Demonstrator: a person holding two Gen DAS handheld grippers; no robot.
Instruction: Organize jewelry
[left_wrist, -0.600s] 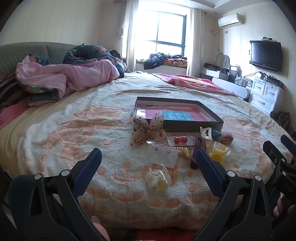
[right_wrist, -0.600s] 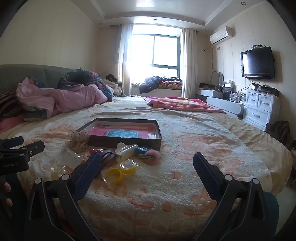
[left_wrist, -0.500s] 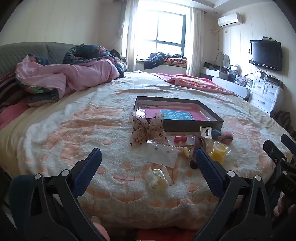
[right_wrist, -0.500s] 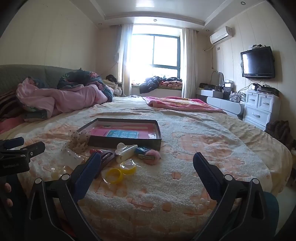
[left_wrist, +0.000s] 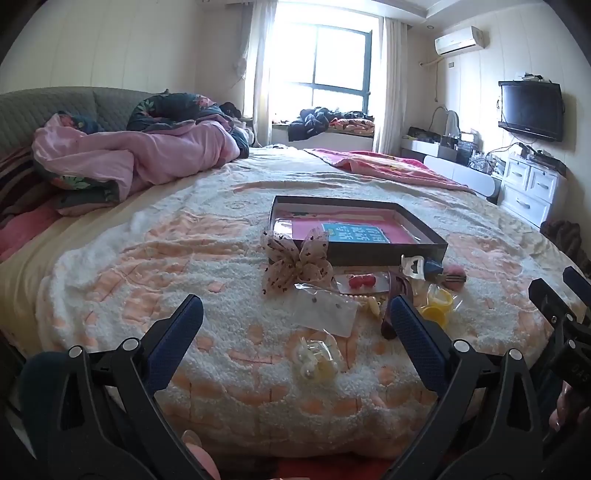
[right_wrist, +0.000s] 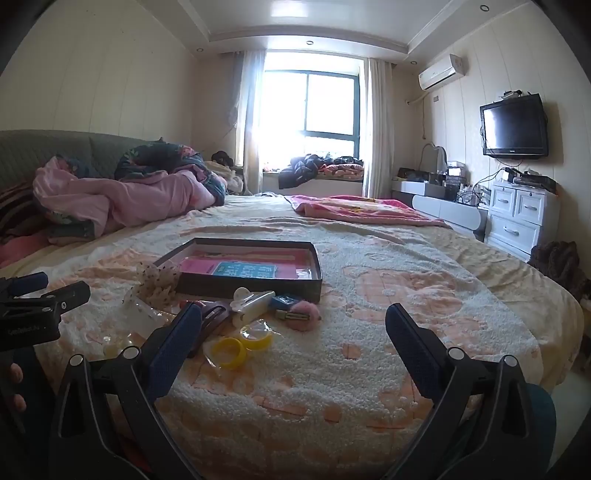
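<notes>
A dark shallow box (left_wrist: 424, 246) with a pink and blue lining lies open on the bed; it also shows in the right wrist view (right_wrist: 255, 286). In front of it lie a dotted fabric bow (left_wrist: 295, 264), a clear bag with earrings (left_wrist: 325, 314), a bag with pale clips (left_wrist: 316, 356), red beads (left_wrist: 362, 282), yellow rings (right_wrist: 231, 352), a white clip (right_wrist: 253, 304) and a pink pompom (right_wrist: 304, 310). My left gripper (left_wrist: 295, 328) is open and empty, short of the pile. My right gripper (right_wrist: 291, 338) is open and empty, to the right of the pile.
The bed (right_wrist: 424, 295) has a fuzzy peach and white cover. A pink duvet (left_wrist: 140, 158) is heaped at the back left. A pink blanket (right_wrist: 362, 212) lies at the far side. White drawers (right_wrist: 517, 221) and a wall TV (right_wrist: 513, 125) stand on the right.
</notes>
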